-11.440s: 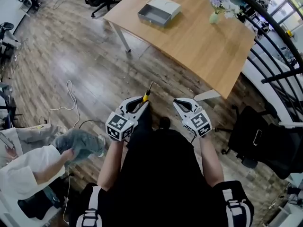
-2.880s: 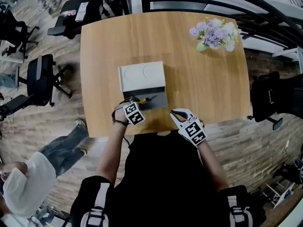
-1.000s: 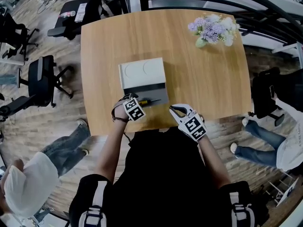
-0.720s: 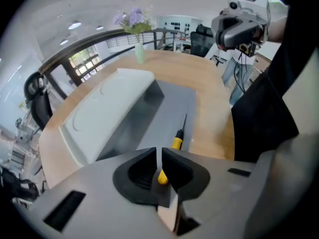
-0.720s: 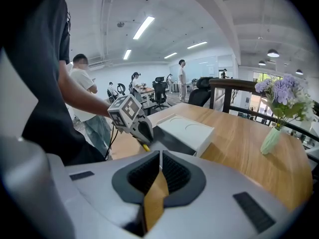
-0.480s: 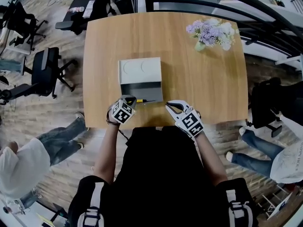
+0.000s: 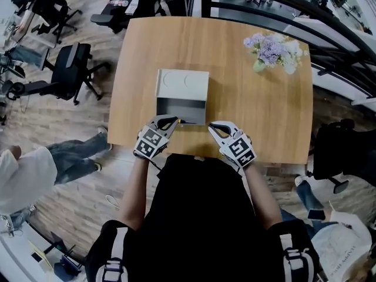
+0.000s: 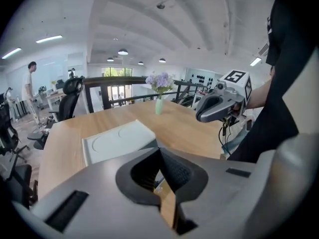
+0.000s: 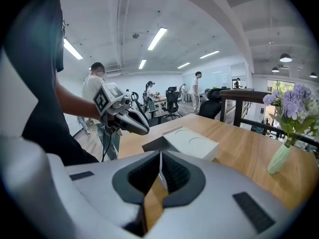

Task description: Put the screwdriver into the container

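Note:
The container [image 7: 182, 106] is a grey open box on the wooden table, with its white lid [image 7: 183, 85] lying over the far part. Only a small yellow bit of the screwdriver [image 7: 180, 121] shows, inside the container's near edge. My left gripper [image 7: 169, 121] is shut and empty, with its tips just short of that edge. My right gripper [image 7: 216, 126] hovers shut and empty to the right of the box. The left gripper view shows the white lid [image 8: 117, 141] past the closed jaws, and the right gripper [image 8: 219, 103] beside it. The right gripper view shows the container [image 9: 192, 142] and the left gripper [image 9: 124, 116].
A vase of purple flowers [image 7: 273, 49] stands at the table's far right. Office chairs [image 7: 73, 69] stand off the table's left side and a person [image 7: 35, 169] stands on the floor at left. The table's near edge [image 7: 194, 151] lies just under both grippers.
My left gripper has come off the screwdriver, which stays in the container, and its jaws have closed. Both grippers sit a little nearer the box's front edge. The head view has shifted.

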